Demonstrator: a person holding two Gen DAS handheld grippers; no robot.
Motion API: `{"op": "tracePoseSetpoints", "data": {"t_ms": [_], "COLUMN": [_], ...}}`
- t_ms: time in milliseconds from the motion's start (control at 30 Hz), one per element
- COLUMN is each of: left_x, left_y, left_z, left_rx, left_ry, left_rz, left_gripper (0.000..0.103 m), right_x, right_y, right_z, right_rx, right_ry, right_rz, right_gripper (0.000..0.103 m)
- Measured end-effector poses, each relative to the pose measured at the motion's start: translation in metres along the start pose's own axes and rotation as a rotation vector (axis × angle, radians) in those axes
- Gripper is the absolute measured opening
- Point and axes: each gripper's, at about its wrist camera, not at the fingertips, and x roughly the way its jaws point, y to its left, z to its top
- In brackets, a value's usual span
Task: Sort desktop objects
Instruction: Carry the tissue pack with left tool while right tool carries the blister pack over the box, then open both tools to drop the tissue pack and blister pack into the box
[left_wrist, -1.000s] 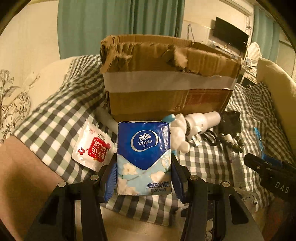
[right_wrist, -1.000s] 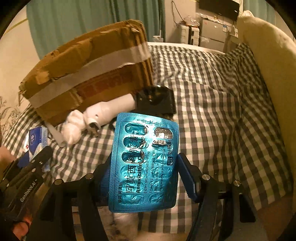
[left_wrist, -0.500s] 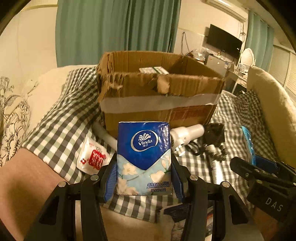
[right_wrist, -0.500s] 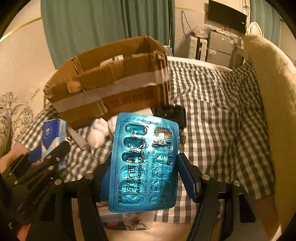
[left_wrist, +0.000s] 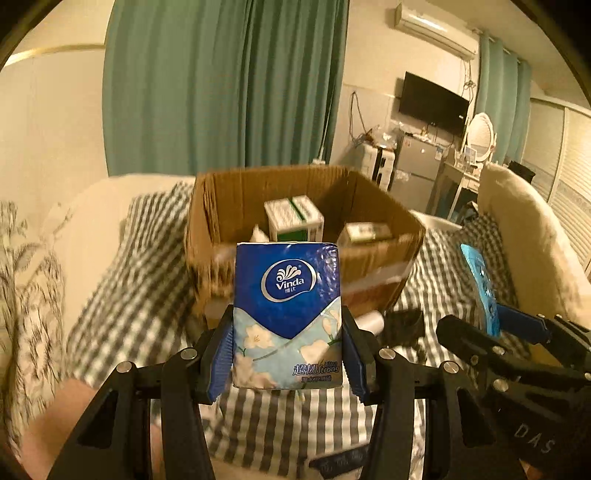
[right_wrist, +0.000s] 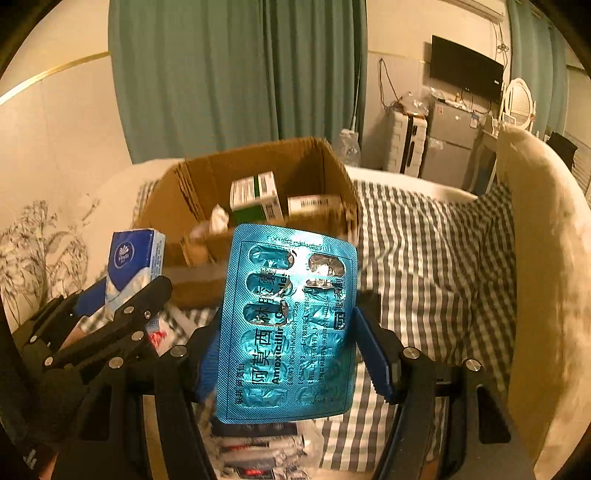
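My left gripper (left_wrist: 288, 354) is shut on a blue Vinda tissue pack (left_wrist: 287, 314), held upright in the air in front of the open cardboard box (left_wrist: 384, 266). The pack also shows in the right wrist view (right_wrist: 133, 266). My right gripper (right_wrist: 291, 354) is shut on a blue amoxicillin blister sheet (right_wrist: 288, 325), also raised before the box (right_wrist: 332, 173). The sheet shows edge-on in the left wrist view (left_wrist: 480, 288). Inside the box lie a green-and-white carton (left_wrist: 295, 218) and a smaller carton (left_wrist: 365, 230).
The box stands on a checked cloth (right_wrist: 424, 258). A white bottle (left_wrist: 373, 321) and a black object (left_wrist: 404, 323) lie at the box's foot. Packets lie below my right gripper (right_wrist: 258, 446). A cream cushion (right_wrist: 535, 258) rises on the right.
Both grippers have risen with their loads, so the views now look down into the open box. The items on the cloth have dropped low in view.
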Motion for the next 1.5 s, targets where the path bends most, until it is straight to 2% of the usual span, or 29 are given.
{"op": "tracePoseSetpoints", "data": {"t_ms": [233,433,767,1067,1200,1500], "left_x": [0.000,0.013,0.053,0.107,0.133,0.152], "left_y": [0.003,0.019,0.037,0.045,0.048,0.043], "left_z": [0.035,0.059,0.085,0.100,0.099,0.088], "left_rx": [0.029,0.018,0.003,-0.046,-0.060,-0.040], "left_ry": [-0.057,-0.073,-0.070,-0.019,0.062,0.115], "left_rz": [0.017,0.050,0.083,0.053,0.000,0.006], "left_gripper": [0.053,0.053,0.053,0.053,0.053,0.054], "right_x": [-0.003,0.003,0.044,0.095,0.120,0.145], "right_y": [0.004,0.002,0.003,0.000,-0.007,-0.006], "right_z": [0.032,0.065,0.109,0.123,0.127,0.120], "right_rx": [-0.013,-0.024,-0.031,-0.012,-0.003,0.011], "right_ry": [-0.046,-0.088,-0.099,-0.064,-0.038,-0.008], "right_rz": [0.008,0.001,0.011,0.034,0.038,0.061], "right_gripper": [0.064,0.064,0.064,0.064,0.064,0.065]}}
